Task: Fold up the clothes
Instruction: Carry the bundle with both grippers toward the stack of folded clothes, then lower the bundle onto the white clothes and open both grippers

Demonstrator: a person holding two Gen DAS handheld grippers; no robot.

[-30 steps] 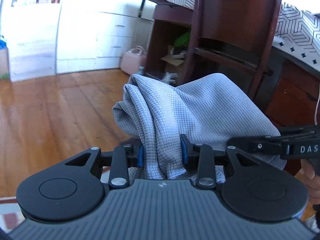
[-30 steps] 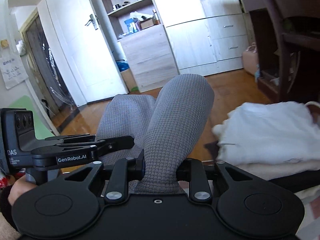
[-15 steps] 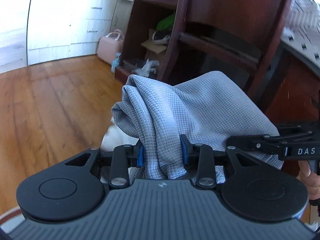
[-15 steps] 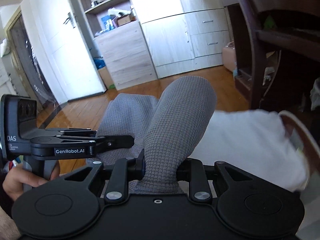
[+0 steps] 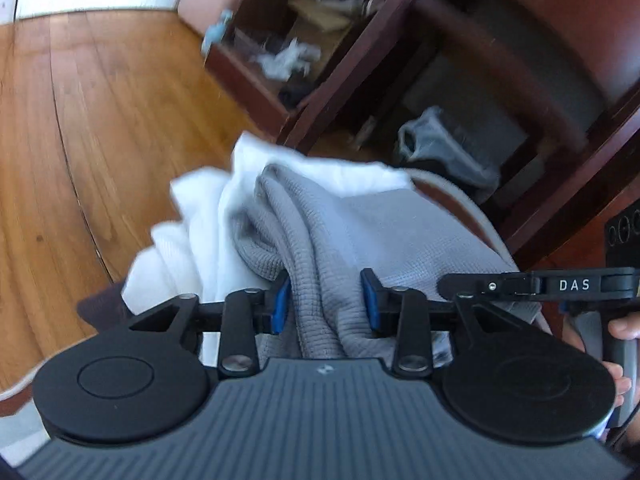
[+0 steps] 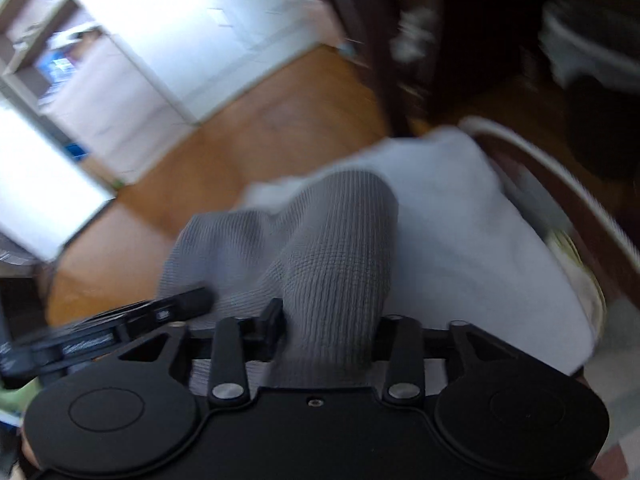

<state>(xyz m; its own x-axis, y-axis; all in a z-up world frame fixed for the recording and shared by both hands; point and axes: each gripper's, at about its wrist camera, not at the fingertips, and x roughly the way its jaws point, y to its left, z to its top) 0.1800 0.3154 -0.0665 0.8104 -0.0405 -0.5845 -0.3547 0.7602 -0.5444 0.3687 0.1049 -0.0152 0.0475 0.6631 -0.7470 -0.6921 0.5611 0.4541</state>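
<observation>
- The wooden floor [image 5: 60, 152] fills the left side of the left wrist view, and shows again, blurred, in the right wrist view [image 6: 256, 148].
- Dark red-brown furniture [image 5: 472, 60], with open shelves holding blurred clutter, stands beyond the clothes at the upper right of the left wrist view.
- A white garment [image 5: 188, 236] lies bunched over a curved, pale-rimmed edge [image 6: 532, 160]; what that rim belongs to cannot be told. In the right wrist view this white cloth [image 6: 472, 232] spreads under and to the right of the grey one.
- The grey waffle-knit garment [image 5: 360, 236] is the piece being handled. It lies on top of the white garment, draped from its far edge back toward both cameras, gathered into folds at each grip [image 6: 336, 248].
- The left gripper [image 5: 325, 304] has a thick fold of the grey garment between its blue-padded fingers [image 5: 282, 305]; the jaws stand partly closed, pressing the cloth from both sides.
- The right gripper [image 6: 330, 330] likewise clamps a rolled bunch of the same grey garment, its jaws narrowed onto the fabric.
- The two grippers sit side by side: the right one's finger enters the left wrist view at the right edge [image 5: 520, 284], touching the grey cloth.
- A hand [image 5: 620, 364] grips that tool's handle at the far right edge.
</observation>
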